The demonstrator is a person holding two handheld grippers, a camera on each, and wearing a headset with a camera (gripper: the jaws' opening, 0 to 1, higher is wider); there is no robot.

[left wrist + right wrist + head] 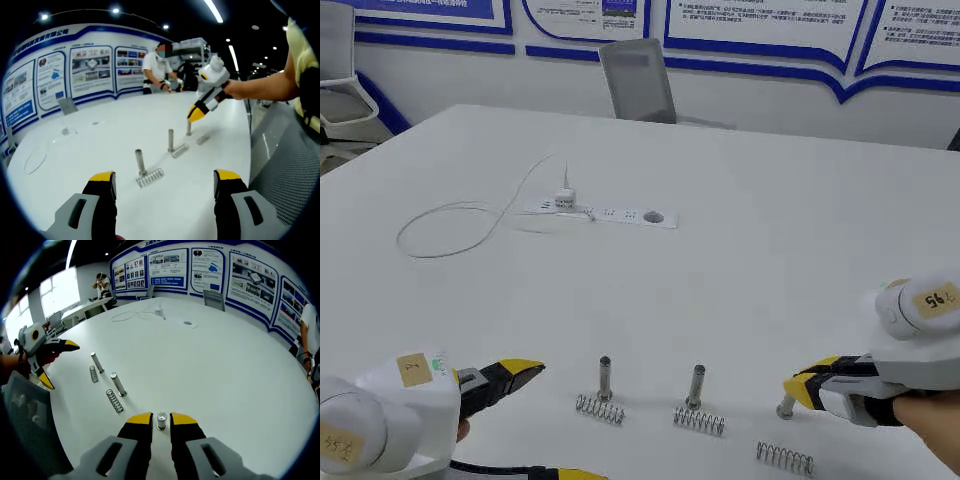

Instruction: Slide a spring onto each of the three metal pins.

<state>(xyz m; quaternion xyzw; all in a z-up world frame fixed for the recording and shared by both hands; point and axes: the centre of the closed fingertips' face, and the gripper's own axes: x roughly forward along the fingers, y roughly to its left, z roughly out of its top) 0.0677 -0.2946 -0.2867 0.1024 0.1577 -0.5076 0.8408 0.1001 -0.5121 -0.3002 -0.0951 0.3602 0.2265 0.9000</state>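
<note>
Left gripper (165,176): my jaws wide, empty. Right gripper (161,417): jaws narrow, pin (161,422) between tips, grip unclear. Springs (149,177) ahead of left jaws, none threaded; all three remain.

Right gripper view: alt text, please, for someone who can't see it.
The right gripper flanks an upright metal pin; contact is unclear. Left of it on the white table stand two more pins, a spring lying beside each, and the open left gripper beyond.
</note>
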